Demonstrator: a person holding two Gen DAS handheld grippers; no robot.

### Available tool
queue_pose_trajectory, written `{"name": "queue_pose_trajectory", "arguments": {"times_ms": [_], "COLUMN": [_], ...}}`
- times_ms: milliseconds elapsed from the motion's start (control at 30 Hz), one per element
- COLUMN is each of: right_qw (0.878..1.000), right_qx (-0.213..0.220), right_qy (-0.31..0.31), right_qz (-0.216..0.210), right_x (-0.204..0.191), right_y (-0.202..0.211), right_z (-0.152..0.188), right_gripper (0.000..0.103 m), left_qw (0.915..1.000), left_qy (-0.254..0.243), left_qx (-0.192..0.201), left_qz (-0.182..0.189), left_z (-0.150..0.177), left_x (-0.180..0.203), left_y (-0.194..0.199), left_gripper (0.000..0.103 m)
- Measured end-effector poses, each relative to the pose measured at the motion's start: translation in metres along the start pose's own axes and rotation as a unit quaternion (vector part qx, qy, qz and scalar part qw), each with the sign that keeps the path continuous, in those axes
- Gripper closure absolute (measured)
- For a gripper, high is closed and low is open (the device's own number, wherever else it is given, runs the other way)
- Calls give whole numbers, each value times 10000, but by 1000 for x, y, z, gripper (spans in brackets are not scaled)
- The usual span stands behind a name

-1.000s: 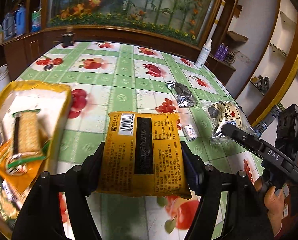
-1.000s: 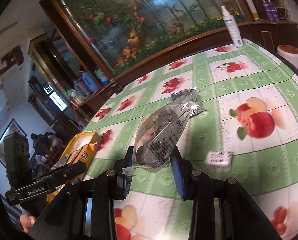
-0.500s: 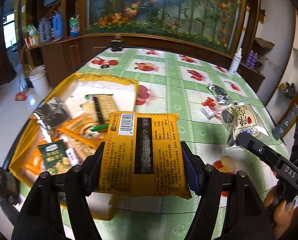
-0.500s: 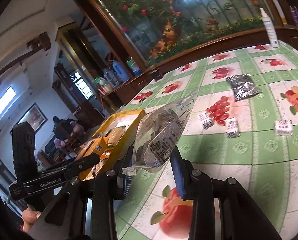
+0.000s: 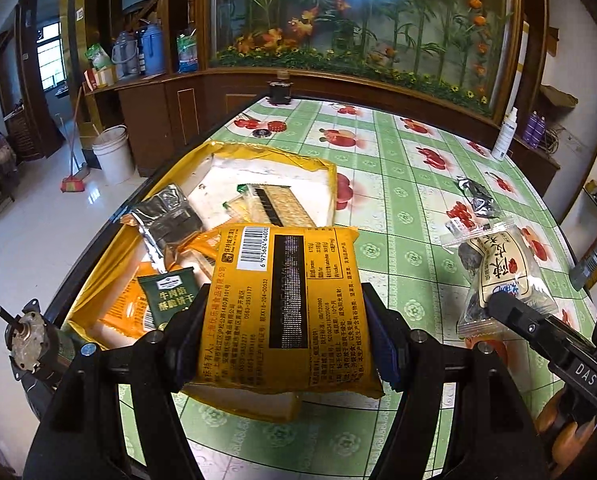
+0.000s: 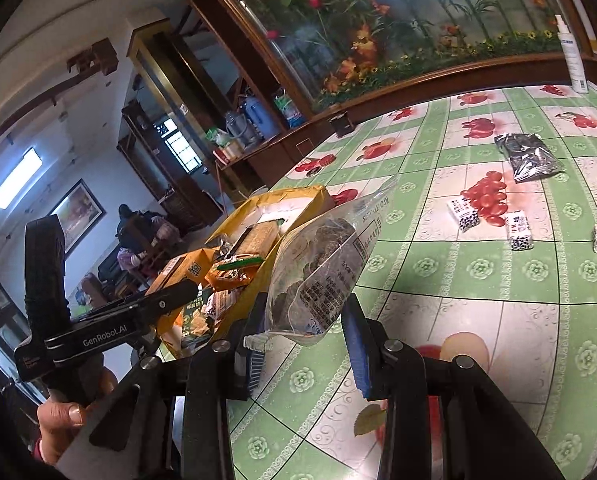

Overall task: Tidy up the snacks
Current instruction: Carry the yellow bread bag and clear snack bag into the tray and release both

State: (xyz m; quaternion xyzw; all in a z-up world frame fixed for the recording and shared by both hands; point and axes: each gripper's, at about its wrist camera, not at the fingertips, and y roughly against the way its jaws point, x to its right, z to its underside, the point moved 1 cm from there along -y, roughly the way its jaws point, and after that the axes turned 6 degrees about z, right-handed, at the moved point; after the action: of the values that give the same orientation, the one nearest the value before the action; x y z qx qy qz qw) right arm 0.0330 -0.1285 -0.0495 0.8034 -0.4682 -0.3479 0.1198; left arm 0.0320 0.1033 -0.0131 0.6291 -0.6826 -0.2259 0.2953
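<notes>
Right wrist view: "GenRobot.AI" lettering on left hand-held gripper.

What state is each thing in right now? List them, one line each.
Left gripper: shut on the yellow packet, held above the table.
Right gripper: shut on the clear packet, held above the table.
Yellow box: open, snacks lying inside.
Silver packet: lying flat on the tablecloth.
Three small white packets: loose on the tablecloth, apart.
Spray bottle: upright.

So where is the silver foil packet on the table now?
In the right wrist view, the silver foil packet lies alone on the tablecloth, upper right, beyond three small white packets.
</notes>
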Motion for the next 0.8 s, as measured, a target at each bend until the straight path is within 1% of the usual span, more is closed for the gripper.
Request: {"name": "queue_pose_trajectory", "arguments": {"times_ms": [367,633,800], "right_qw": [9995,9975,9958], "right_qx": [-265,-473,-489], "right_qy": [129,458,676], "right_qz": [-90,-248,-376], "right_x": [-13,-44,-66], "right_y": [-16,-36,-49], "right_z": [3,1,-8], "right_gripper": [66,66,66], "left_qw": [9992,9979,9968], "left_qy": [224,328,404], "left_qx": [24,-9,2], "left_qz": [-318,-558,-685], "left_z": [0,1,3], "left_x": [-26,-41,-54], "left_y": [4,1,2], "left_gripper": [34,34,34]}}
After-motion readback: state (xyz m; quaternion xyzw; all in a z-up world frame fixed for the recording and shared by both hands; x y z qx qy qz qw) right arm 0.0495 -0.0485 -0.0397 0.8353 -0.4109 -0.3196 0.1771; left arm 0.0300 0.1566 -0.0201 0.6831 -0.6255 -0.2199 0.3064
